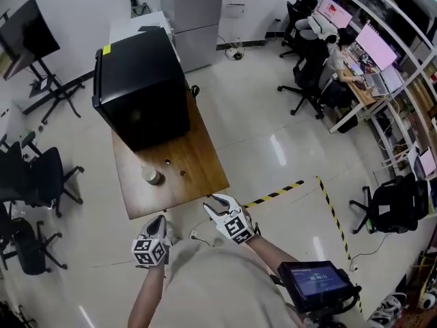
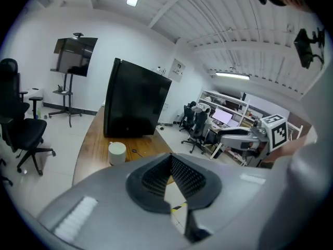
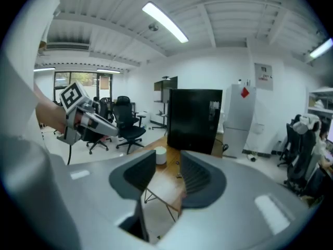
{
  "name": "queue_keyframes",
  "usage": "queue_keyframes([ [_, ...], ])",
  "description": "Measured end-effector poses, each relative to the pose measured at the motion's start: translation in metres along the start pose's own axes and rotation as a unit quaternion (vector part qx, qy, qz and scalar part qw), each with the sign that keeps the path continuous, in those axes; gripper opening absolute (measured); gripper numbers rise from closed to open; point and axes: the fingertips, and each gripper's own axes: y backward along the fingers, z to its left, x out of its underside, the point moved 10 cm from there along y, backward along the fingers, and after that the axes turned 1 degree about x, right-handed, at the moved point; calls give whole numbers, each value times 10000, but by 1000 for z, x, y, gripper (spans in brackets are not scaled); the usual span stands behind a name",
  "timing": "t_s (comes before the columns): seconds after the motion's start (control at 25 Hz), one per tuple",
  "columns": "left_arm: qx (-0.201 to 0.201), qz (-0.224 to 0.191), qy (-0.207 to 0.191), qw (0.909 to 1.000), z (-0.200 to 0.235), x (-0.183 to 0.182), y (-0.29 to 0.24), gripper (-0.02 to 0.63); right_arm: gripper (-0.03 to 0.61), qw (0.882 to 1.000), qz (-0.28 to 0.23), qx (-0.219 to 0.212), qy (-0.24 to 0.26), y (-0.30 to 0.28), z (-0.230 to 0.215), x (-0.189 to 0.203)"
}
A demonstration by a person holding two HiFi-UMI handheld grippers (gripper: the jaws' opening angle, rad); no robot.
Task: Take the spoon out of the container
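A white cylindrical container (image 1: pixel 151 176) stands near the front edge of a wooden table (image 1: pixel 198 149); it also shows in the left gripper view (image 2: pixel 117 152) and the right gripper view (image 3: pixel 161 155). Two small dark items (image 1: pixel 167 161) lie on the wood behind it, too small to identify; I cannot see a spoon in the container. Both grippers hang over the floor, short of the table's front edge. My left gripper (image 1: pixel 160 219) (image 2: pixel 170 158) has its pads meeting at the tips, with nothing in it. My right gripper (image 1: pixel 213 202) (image 3: pixel 167 163) stands open and empty.
A large black cabinet (image 1: pixel 140 87) fills the back half of the table. Office chairs (image 1: pixel 41 176) stand at the left. Yellow-black floor tape (image 1: pixel 276 193) runs at the right. A person sits at desks with monitors (image 1: pixel 372 46) far right. A small screen (image 1: pixel 315 279) is at my lower right.
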Motion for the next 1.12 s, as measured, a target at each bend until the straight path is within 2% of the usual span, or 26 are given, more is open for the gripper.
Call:
queue_keyframes([
  [0.24, -319, -104, 170, 9993, -77, 43, 20, 3, 143, 9985, -361, -238, -329, 71, -8, 22],
  [0.44, -574, -306, 198, 9977, -105, 57, 50, 3, 122, 9976, -453, -277, -446, 107, -17, 39],
  [0.64, -737, -230, 237, 9967, -106, 77, 87, 3, 115, 9983, -129, -558, 76, 124, 26, 62],
  [0.84, -842, -256, 204, 9959, -98, 78, 99, 3, 112, 9977, 68, -671, -120, 117, 50, 74],
  [1.0, -846, -296, 380, 9953, -84, 84, 112, 3, 112, 9977, 80, -673, -28, 99, 67, 59],
  [1.12, -779, -234, 441, 9957, -71, 87, 117, 3, 105, 9981, 74, -587, -193, 84, 68, 48],
])
